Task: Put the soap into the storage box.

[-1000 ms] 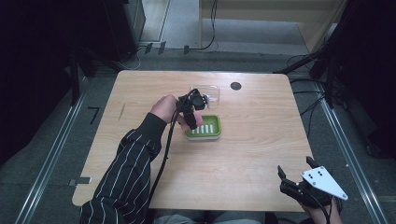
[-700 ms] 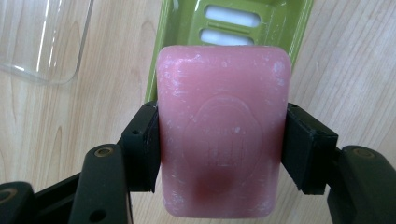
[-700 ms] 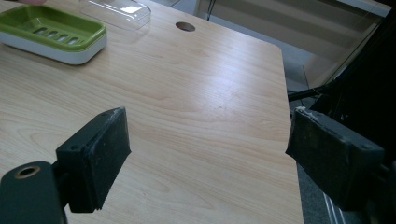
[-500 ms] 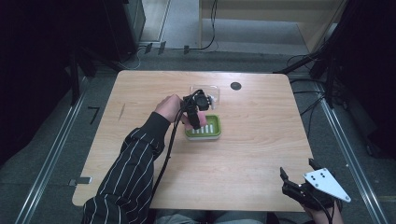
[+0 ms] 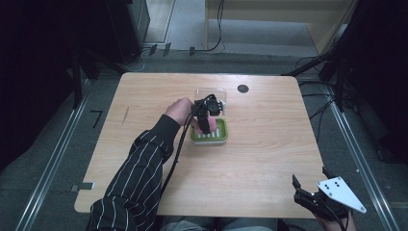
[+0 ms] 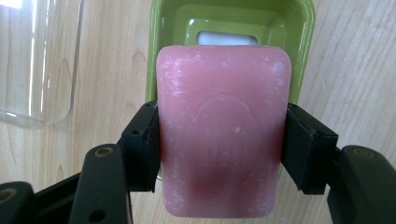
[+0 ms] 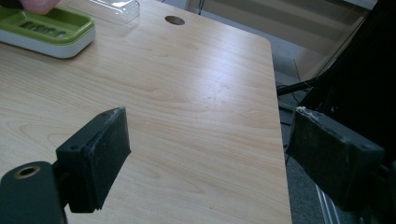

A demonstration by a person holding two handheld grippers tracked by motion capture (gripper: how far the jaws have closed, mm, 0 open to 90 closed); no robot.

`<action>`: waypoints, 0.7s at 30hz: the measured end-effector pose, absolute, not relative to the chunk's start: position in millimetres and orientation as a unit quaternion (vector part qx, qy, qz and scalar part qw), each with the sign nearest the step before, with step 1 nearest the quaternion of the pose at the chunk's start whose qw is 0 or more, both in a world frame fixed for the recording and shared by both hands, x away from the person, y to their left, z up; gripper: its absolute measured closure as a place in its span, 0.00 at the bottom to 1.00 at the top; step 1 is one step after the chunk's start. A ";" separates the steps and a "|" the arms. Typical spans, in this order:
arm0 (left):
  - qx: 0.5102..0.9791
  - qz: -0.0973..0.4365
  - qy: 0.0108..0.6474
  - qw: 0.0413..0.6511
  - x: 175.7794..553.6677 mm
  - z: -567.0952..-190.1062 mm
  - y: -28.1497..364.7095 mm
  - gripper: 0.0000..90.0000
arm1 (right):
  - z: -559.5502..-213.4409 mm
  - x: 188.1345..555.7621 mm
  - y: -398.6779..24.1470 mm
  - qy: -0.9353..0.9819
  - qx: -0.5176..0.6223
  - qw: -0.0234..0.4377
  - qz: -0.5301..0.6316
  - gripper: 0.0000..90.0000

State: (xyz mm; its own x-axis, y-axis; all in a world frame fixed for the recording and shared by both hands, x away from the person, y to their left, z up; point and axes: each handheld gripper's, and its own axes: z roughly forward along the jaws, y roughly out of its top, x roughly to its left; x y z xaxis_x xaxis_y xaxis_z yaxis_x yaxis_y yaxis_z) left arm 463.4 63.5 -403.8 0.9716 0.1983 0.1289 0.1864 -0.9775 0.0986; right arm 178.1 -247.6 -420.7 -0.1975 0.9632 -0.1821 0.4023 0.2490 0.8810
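My left gripper is shut on a pink soap bar, one jaw pressing each long side. Directly beneath the bar lies a green soap dish with a white slotted insert. In the high view the left gripper hovers over the left part of the dish near the table's middle. My right gripper stands open past the table's front right corner, far from the dish. Between its jaws there is only bare wood. The dish and a bit of the soap lie far off at the upper left.
A clear plastic lid lies just behind the dish, and is also visible as a transparent lid left of the dish. A dark round hole sits in the tabletop beyond it. The table's right edge runs close to the right gripper.
The left gripper has shifted slightly right with the soap, further over the dish. The right gripper has drifted a little right and down at the table's corner.
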 end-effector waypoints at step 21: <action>0.994 0.067 0.074 0.043 465.0 -422.1 54.7 0.43 | -420.9 177.3 -248.9 0.686 0.497 0.394 0.356 0.15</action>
State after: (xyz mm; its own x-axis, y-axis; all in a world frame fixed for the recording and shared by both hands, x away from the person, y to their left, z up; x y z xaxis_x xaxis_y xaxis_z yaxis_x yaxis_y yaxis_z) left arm 465.0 54.7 -422.1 0.9800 0.1532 0.1273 0.1416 -0.9853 0.0954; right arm 177.3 -248.9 -420.9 -0.1955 0.9628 -0.1867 0.4024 0.2523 0.8800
